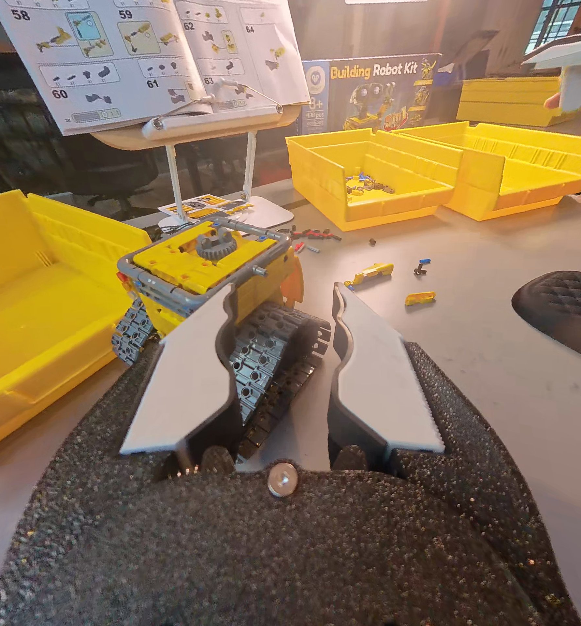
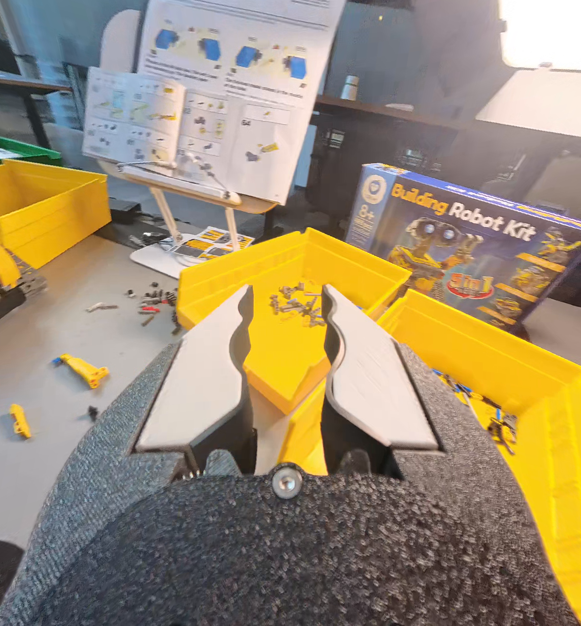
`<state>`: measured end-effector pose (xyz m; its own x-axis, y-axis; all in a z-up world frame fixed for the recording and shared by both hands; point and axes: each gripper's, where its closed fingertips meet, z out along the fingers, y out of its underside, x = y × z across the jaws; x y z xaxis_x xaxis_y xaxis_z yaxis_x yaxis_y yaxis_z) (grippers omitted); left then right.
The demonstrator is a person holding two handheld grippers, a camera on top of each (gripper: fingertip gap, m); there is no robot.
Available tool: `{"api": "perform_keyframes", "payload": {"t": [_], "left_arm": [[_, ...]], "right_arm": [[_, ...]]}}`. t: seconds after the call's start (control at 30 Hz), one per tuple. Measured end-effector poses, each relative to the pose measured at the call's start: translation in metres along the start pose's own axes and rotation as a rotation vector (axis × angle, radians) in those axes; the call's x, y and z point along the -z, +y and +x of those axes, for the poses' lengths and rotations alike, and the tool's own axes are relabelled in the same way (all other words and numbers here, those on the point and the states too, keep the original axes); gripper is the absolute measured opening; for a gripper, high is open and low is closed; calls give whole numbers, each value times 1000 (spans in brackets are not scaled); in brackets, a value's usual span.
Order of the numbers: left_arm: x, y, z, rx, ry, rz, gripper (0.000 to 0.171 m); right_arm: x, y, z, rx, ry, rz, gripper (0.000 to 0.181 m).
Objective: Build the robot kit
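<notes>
Left gripper (image 1: 284, 288): jaws held wide apart, nothing gripped; the grey track of the yellow model (image 1: 207, 271) is seen between the fingers, contact unclear. An empty bin (image 1: 28, 305) is seen at 9 o'clock, loose parts (image 1: 373, 272) at 2 o'clock.

Right gripper (image 2: 287, 291): jaws parted, empty, poised over a parts bin (image 2: 333, 257). The kit box (image 2: 468, 244) is placed at 1 o'clock, the manual stand (image 2: 194, 135) at 11 o'clock.

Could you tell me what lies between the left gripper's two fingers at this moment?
In the left wrist view, the left gripper stands open, and the grey track of the yellow tracked model lies between its fingers; contact cannot be told.
</notes>
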<state>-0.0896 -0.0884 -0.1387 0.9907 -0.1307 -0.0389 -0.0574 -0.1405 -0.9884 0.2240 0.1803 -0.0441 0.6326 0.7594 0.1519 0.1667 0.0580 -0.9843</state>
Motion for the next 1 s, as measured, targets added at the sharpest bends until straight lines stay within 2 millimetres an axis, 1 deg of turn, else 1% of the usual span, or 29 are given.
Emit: {"api": "perform_keyframes", "payload": {"t": [0.1, 0.23, 0.37, 0.5, 0.57, 0.7, 0.83, 1.0], "left_arm": [[0, -1, -1, 14, 6, 6, 53], [1, -1, -1, 20, 4, 11, 52], [1, -1, -1, 15, 0, 10, 52], [0, 0, -1, 13, 0, 8, 52], [0, 0, -1, 13, 1, 7, 52], [0, 0, -1, 16, 2, 8, 51], [0, 1, -2, 22, 0, 7, 49], [0, 1, -2, 20, -3, 7, 49]], "right_arm": [[0, 6, 41, -17, 86, -19, 39], [-7, 25, 87, -38, 170, -80, 38], [-19, 50, 122, -59, 230, -156, 38], [-28, 79, 151, -67, 290, -263, 36], [-31, 91, 162, -83, 305, -308, 35], [-36, 111, 175, -116, 318, -395, 27], [-42, 130, 183, -110, 318, -483, 8], [-56, 150, 185, -124, 277, -573, 8]]}}
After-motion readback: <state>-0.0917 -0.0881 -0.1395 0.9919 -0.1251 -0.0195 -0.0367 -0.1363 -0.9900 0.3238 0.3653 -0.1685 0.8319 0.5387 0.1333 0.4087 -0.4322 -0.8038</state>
